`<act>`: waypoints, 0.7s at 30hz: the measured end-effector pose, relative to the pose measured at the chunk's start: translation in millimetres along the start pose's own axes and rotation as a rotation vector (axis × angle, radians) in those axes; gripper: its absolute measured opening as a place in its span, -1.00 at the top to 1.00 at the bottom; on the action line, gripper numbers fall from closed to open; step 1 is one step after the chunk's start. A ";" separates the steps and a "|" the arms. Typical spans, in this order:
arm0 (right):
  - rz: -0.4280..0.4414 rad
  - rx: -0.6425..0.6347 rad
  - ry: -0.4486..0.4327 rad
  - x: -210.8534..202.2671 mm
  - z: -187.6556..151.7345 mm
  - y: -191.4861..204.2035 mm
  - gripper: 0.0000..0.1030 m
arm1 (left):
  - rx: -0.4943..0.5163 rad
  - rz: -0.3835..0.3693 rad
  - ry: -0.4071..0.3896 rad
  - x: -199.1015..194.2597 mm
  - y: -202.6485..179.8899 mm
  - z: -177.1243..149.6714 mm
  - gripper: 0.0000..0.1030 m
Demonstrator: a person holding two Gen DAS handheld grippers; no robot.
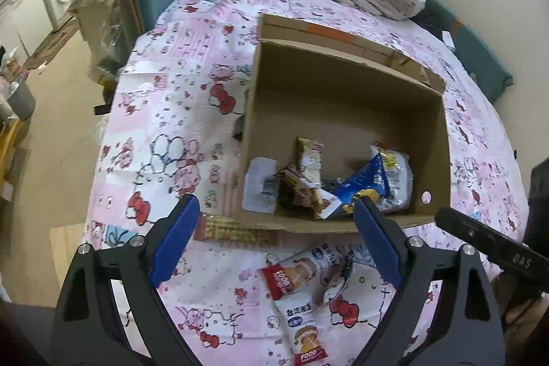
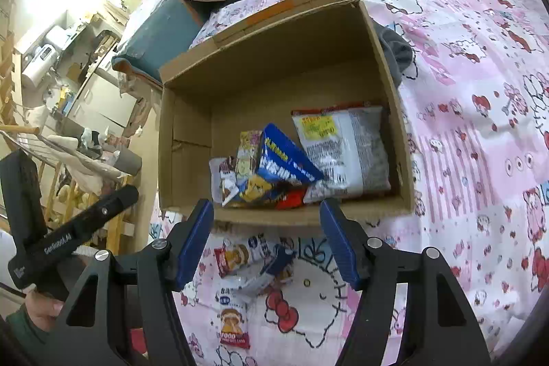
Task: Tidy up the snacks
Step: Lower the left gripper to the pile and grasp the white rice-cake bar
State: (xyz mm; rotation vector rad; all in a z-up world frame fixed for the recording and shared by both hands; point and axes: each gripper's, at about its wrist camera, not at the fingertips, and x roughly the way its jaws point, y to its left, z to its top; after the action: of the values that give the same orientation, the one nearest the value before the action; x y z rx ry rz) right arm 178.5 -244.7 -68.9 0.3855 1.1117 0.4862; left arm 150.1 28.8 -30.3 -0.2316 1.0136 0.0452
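hovering over the pink cartoon-print bedsheet (image 1: 164, 132), the left gripper (image 1: 276, 228) and right gripper (image 2: 267, 223) both have empty, spread jaws. loose white snack packets (image 1: 302, 290) lie before the brown cardboard box (image 1: 343, 84), whose near wall partly hides the packets inside (image 2: 302, 156).

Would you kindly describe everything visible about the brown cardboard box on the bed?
The brown cardboard box is rectangular, of plain corrugated board, open-topped, its far flap folded outward with an orange tape strip. It sits upright on the pink cartoon-print bedsheet. Several snack packets lie piled at its near end, among them a blue packet and a silvery-white bag. Neither gripper touches it.
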 end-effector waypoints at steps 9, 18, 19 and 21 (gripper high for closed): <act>-0.008 0.048 0.007 -14.0 -26.1 -2.8 -0.32 | -0.028 0.038 0.021 -7.7 7.1 -22.4 -0.73; -0.053 0.137 0.012 -19.4 -51.5 -12.2 -0.32 | 0.056 0.062 0.242 29.5 -14.4 -75.0 -0.73; -0.057 0.142 0.014 -19.1 -51.0 -13.4 -0.32 | 0.081 0.060 0.285 38.1 -19.2 -81.9 -0.73; -0.069 0.149 0.013 -19.1 -51.2 -16.2 -0.32 | 0.107 0.069 0.338 51.0 -26.3 -96.5 -0.73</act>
State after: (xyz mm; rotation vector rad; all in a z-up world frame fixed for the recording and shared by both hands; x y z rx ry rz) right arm 127.6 -266.0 -83.3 0.4729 1.1736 0.3464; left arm 100.3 -21.0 -117.8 -0.1075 1.3569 0.0148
